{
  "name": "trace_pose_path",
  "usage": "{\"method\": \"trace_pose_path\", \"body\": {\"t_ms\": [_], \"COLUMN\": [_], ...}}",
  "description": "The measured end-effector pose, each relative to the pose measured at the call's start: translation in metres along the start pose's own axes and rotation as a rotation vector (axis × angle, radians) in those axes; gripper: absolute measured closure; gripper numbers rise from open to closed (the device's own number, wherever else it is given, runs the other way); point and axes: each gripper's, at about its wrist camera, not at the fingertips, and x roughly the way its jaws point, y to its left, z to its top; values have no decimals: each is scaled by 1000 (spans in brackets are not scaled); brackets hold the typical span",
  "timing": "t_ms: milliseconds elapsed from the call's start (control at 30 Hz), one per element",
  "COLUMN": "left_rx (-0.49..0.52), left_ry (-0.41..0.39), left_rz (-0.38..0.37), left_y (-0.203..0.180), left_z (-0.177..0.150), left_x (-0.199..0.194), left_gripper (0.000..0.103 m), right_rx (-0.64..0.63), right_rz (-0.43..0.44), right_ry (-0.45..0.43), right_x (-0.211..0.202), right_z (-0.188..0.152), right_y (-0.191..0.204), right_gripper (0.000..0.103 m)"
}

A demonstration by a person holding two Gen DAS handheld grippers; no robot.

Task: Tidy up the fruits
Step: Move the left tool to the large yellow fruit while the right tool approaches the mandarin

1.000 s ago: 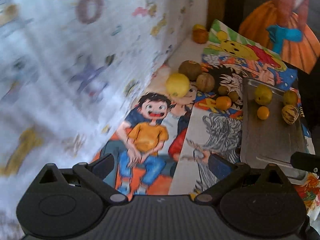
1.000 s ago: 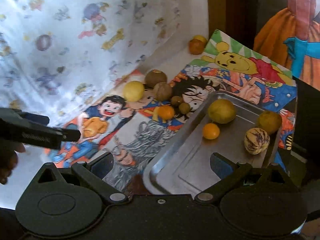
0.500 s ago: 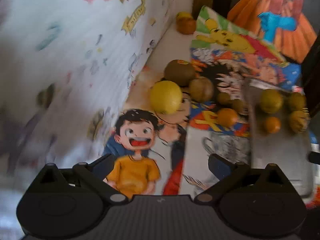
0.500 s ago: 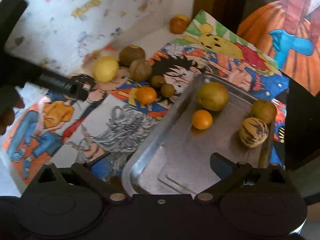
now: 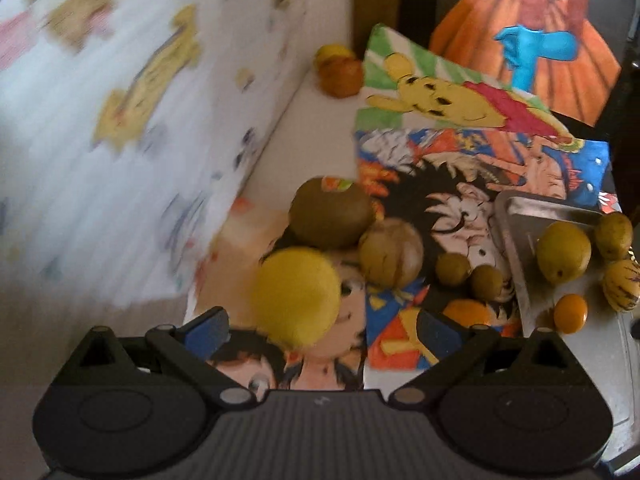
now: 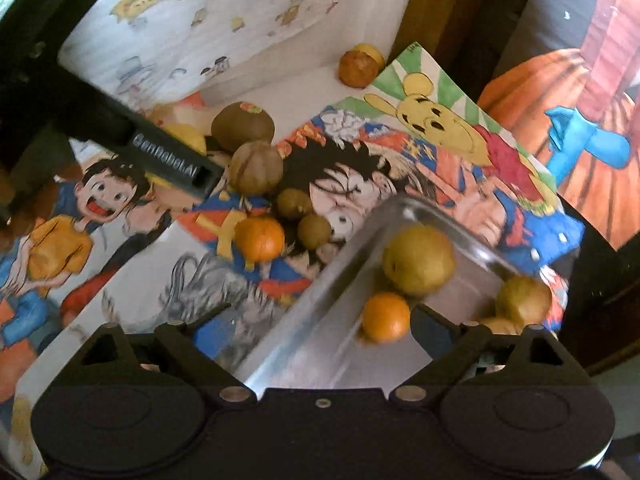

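Note:
A yellow lemon (image 5: 296,296) lies on the cartoon mat between the fingers of my left gripper (image 5: 320,328), nearer the left finger; the jaws are open and the pads do not touch it. Behind it sit a brown kiwi (image 5: 330,212), a tan round fruit (image 5: 390,256), two small brown fruits (image 5: 452,270) and an orange (image 6: 259,238). My right gripper (image 6: 320,324) hovers over the near rim of the metal tray (image 6: 320,292), its jaws closing. A small orange (image 6: 386,316) lies in the tray by its right finger, untouched. The tray also holds a yellow-green fruit (image 6: 418,260).
A white printed sheet (image 5: 140,120) rises along the left like a wall. Two more fruits (image 5: 340,72) sit in the far corner. The tray also carries a striped fruit (image 5: 622,286) and another green-yellow one (image 5: 612,236). One finger of the left gripper (image 6: 172,160) crosses the right wrist view.
Both grippers have come forward and down toward the fruit. The lemon now lies between the left fingers. The right fingers stand a little closer together, low over the tray rim.

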Motion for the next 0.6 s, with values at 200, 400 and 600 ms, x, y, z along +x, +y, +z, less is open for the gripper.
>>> {"method": "trace_pose_path", "body": {"t_ms": [200,400,600], "left_rx": [-25,-78,-130], "left_ry": [4,42,66], "left_rz": [12,4,-38], "left_y": [9,23,34], "left_z": [8,7,9], "left_x": [12,25,35], "left_gripper": [2,13,21], "right_rx": [-52,-74,-86], "right_rz": [56,95,130], "right_ry": [16,40,41], "right_x": [22,36,48], "right_z": [17,21,29], "right_y": [6,13,17], "right_gripper": [21,36,43]}}
